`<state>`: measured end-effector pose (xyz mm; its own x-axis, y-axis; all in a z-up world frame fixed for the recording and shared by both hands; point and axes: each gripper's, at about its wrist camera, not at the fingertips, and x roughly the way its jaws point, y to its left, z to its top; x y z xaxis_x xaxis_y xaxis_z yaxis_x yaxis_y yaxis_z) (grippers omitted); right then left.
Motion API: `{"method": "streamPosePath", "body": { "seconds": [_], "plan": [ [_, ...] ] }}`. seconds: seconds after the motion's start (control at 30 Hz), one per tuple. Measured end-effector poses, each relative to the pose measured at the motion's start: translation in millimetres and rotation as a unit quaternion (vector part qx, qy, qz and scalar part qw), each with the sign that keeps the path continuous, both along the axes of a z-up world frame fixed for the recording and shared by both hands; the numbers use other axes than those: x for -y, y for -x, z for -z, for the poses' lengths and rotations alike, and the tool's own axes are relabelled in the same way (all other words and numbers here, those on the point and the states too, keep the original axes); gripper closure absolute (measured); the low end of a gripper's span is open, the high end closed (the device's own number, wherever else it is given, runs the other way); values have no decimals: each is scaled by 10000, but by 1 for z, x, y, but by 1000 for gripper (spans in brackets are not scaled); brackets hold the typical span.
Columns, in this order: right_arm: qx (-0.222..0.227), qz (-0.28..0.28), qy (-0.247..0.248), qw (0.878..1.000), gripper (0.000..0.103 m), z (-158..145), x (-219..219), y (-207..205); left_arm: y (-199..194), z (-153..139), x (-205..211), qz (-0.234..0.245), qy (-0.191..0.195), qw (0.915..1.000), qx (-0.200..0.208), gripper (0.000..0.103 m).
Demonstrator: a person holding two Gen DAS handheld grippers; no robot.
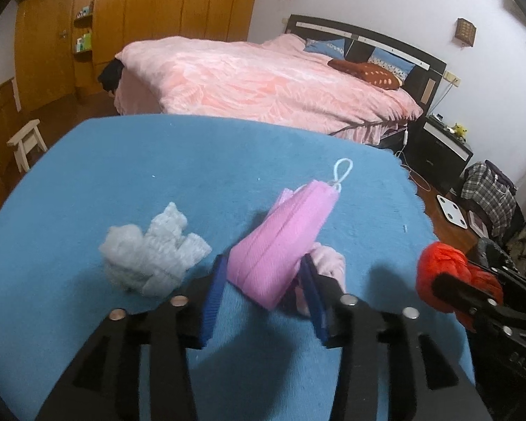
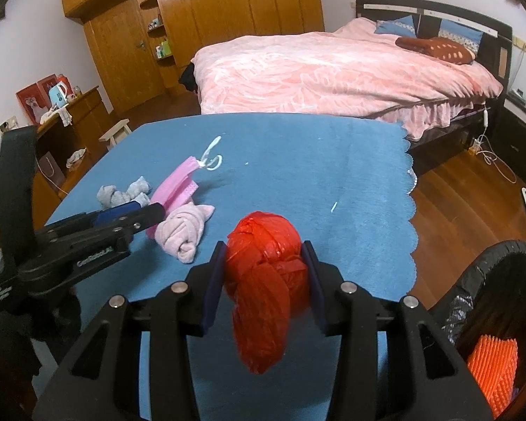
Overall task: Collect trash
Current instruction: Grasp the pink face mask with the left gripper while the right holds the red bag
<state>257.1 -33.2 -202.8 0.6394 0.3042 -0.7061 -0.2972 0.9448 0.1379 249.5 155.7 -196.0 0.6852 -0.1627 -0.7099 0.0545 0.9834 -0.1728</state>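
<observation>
Blue cloth covers the counter (image 1: 129, 175), which fills the middle of both views. The left tool (image 1: 263, 273) sits at lower centre of the left wrist view, jaws partly spread, with a pink face mask (image 1: 284, 238) standing between them. The mask rests against the right pad; a narrow gap seems to remain at the left pad, so a firm pinch cannot be confirmed. The mask's white ear loop (image 1: 342, 172) points toward the upper centre of the frame. Just behind the right finger lies a pale pink wad of cloth (image 1: 328, 259), touching the mask. A grey-white crumpled wad (image 1: 150, 256) lies on the counter at left of the tool, apart from it.

The right tool (image 2: 263, 273) occupies the lower centre of the right wrist view, jaws about half spread and pinching a knotted red plastic bag (image 2: 263, 280); both pads press its sides and its tail hangs toward the lower edge. In the same view the left tool (image 2: 154, 215) enters from the left, its tips at the mask (image 2: 179, 186). A black-lined bin (image 2: 487, 301) stands at lower right, off the counter's edge, with an orange ribbed item (image 2: 494, 368) inside.
</observation>
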Motion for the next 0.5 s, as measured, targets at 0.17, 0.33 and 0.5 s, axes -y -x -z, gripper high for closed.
{"method": "streamPosePath", "body": {
  "seconds": [0.17, 0.33, 0.5],
  "plan": [
    [-23, 19, 5, 10000, 61, 3, 0, -6, -17, 12, -3, 82, 290, 9992, -247, 56],
    [-48, 6, -8, 10000, 61, 4, -1, -6, -14, 10, 0, 195, 288, 9993, -148, 81],
    [11, 11, -50, 10000, 61, -2, -2, -1, 0, -5, 3, 131, 249, 9995, 109, 88]
  ]
}}
